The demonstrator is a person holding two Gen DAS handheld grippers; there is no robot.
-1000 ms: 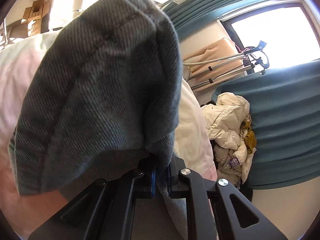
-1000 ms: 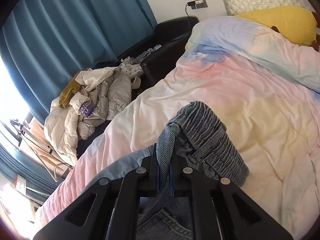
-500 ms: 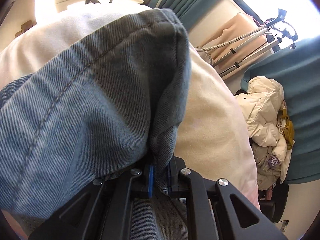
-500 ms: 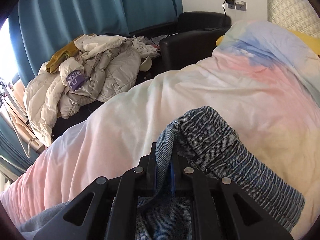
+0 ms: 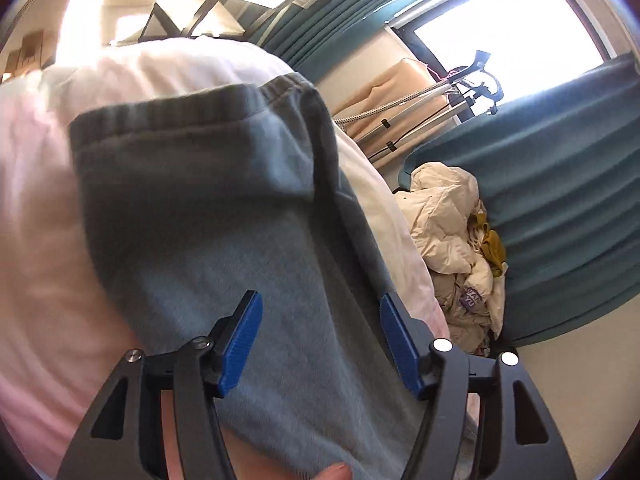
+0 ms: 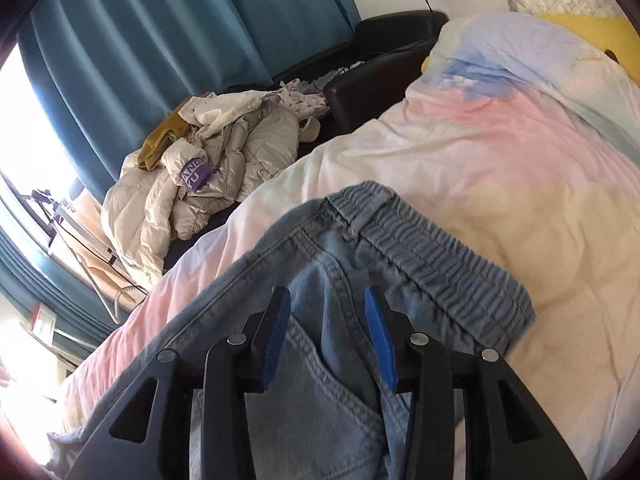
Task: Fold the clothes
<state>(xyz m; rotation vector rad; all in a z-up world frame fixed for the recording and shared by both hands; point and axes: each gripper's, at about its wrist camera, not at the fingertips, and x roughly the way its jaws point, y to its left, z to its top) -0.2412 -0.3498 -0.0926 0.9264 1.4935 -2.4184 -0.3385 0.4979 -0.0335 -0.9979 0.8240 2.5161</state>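
Light blue denim jeans [image 6: 400, 248] with an elastic waistband lie flat on the pastel duvet [image 6: 520, 152]. In the left wrist view the jeans [image 5: 208, 200] fill the middle, waistband at the far end. My left gripper [image 5: 320, 328] hovers over the denim, its jaws opening, the blue pads [image 5: 242, 340] clear of the cloth. My right gripper [image 6: 326, 328] is above the pocket area near the waistband, jaws also opening, the pads [image 6: 276, 336] apart with denim lying under them, not pinched. A fingertip [image 5: 336, 472] shows at the bottom edge.
A heap of cream jackets [image 6: 200, 184] lies beside the bed on the floor side, against teal curtains [image 6: 160, 40]. A black chair [image 6: 384, 56] stands at the head end. A yellow pillow [image 6: 580, 36] rests at the top right. A metal stand [image 5: 420, 116] leans by the window.
Both grippers were shut on folds of the jeans and held them up. Both have since sunk toward the bed and let go, and the jeans now lie flat on the duvet.
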